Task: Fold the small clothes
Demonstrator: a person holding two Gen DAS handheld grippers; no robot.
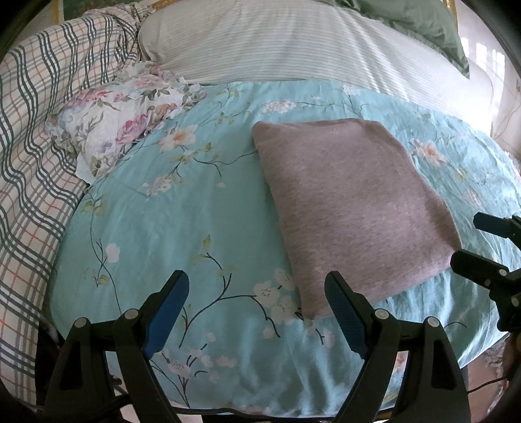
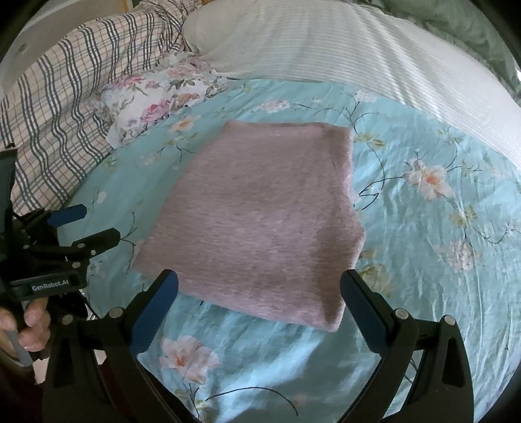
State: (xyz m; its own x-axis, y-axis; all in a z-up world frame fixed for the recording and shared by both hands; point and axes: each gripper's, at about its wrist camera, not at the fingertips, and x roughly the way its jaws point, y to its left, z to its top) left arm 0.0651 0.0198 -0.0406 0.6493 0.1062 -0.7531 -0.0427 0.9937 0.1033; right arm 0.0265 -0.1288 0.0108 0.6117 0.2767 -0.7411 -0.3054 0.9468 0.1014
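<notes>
A pink-grey knitted garment point(image 1: 351, 208) lies folded into a flat rectangle on the turquoise flowered bed cover point(image 1: 169, 221). My left gripper point(image 1: 257, 293) hovers open just before the garment's near left corner, with nothing between its blue pads. In the right wrist view the same folded garment point(image 2: 257, 221) lies straight ahead. My right gripper point(image 2: 259, 294) stands open over its near edge, fingers apart from the cloth. The right gripper also shows at the right edge of the left wrist view point(image 1: 469, 242), and the left gripper shows at the left of the right wrist view point(image 2: 84, 224), a hand point(image 2: 26, 322) holding its handle.
A crumpled flowered cloth point(image 1: 123, 123) lies at the back left of the cover. A checked blanket point(image 1: 35, 146) is heaped along the left. A white striped pillow point(image 1: 293, 42) and a green cloth point(image 1: 423, 22) lie at the back. The cover point(image 2: 439, 244) is bare to the right of the garment.
</notes>
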